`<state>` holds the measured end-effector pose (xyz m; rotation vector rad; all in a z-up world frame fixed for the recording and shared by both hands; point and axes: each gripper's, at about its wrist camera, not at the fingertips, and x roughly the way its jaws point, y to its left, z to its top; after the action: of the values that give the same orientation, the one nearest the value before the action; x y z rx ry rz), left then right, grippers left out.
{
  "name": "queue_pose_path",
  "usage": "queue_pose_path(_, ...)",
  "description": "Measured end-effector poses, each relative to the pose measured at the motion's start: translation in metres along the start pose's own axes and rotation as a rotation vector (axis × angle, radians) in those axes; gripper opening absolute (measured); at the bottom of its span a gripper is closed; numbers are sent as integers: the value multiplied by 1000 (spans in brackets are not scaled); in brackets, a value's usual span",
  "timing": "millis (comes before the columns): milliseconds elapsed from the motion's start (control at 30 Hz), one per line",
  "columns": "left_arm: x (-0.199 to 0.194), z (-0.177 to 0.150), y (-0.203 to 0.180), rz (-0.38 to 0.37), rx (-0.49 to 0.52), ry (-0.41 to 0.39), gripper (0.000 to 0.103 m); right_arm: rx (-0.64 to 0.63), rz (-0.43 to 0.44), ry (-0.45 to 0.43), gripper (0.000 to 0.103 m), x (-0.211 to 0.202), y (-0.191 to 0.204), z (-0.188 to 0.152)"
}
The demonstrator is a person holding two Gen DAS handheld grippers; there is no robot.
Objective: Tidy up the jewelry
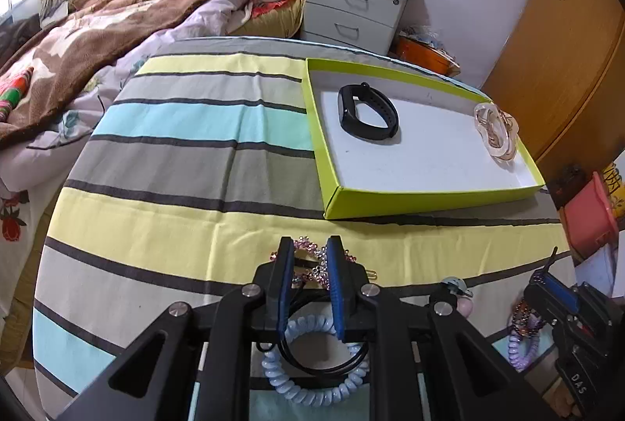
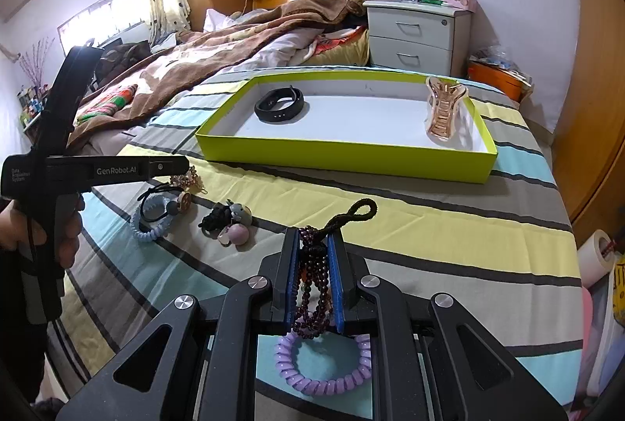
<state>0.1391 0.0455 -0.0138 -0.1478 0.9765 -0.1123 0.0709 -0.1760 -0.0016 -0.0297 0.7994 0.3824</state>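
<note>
A lime-green box with a white floor holds a black wristband and a rose-gold hair claw. My left gripper stands over a pink rhinestone hair piece on the striped cloth, jaws narrow around it; whether they grip it is unclear. A pale blue spiral hair tie lies beneath it. My right gripper is shut on a dark purple bead bracelet with a black cord loop, above a purple spiral hair tie.
The striped cloth covers the surface. Hair ties with charms lie left of my right gripper. A bed with a brown blanket is on the left, a grey nightstand behind, a wooden wardrobe on the right.
</note>
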Motion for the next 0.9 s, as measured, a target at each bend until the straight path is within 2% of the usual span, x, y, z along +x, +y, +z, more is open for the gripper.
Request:
queue_pose_path(33,-1,0,1,12,3,-5,24,1,1,-1,15,0,0,0)
queue_pose_path(67,-1,0,2,36,5,-8,36,2,2,0,15,0,0,0)
queue_pose_path(100,-1,-1,2,52,8,-6,41,3,3,1,15,0,0,0)
queue_pose_path(167,-1,-3,3,47,10,-10,42,4,4,0,15,1,0,-1)
queue_pose_path(267,1,-4,-2,37,39,-2,52,3,3,1,15,2,1,0)
queue_pose_path(367,8,-4,-10,15,68,25,53,4,2,0,15,3,1,0)
queue_pose_path(467,11,-3,-17,46,96,22,53,6,2,-1,15,2,1,-1)
queue_pose_path(900,3,-5,-15,57,76,1,50,8,3,-6,15,0,1,-2)
